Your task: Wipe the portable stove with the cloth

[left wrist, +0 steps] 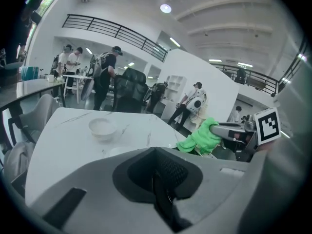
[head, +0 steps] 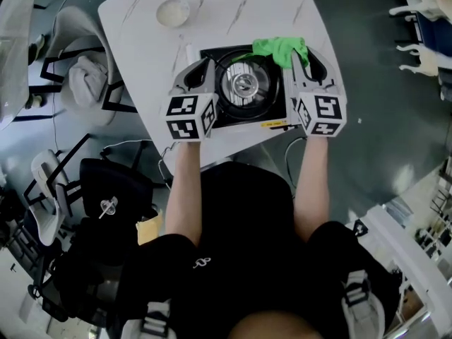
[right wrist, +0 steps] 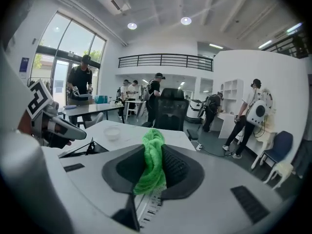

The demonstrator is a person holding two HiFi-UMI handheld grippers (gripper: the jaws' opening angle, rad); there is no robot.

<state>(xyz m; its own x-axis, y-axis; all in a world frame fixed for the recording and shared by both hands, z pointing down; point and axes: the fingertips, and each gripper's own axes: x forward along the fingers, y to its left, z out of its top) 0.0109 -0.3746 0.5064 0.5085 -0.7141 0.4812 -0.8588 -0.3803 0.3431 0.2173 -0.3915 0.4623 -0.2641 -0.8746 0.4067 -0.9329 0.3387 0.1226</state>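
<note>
Though crumpled, bright green cloth (right wrist: 152, 162).

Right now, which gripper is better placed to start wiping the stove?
Right. The right gripper is shut on the green cloth at the portable stove's far edge; the left gripper is shut and empty.

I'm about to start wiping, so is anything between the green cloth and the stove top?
Nothing visible. The right gripper holds the cloth at the stove, far right corner; the left gripper, shut and empty, is at its left edge.

Bright ceiling lights, fisheye edges, dim vignette
</note>
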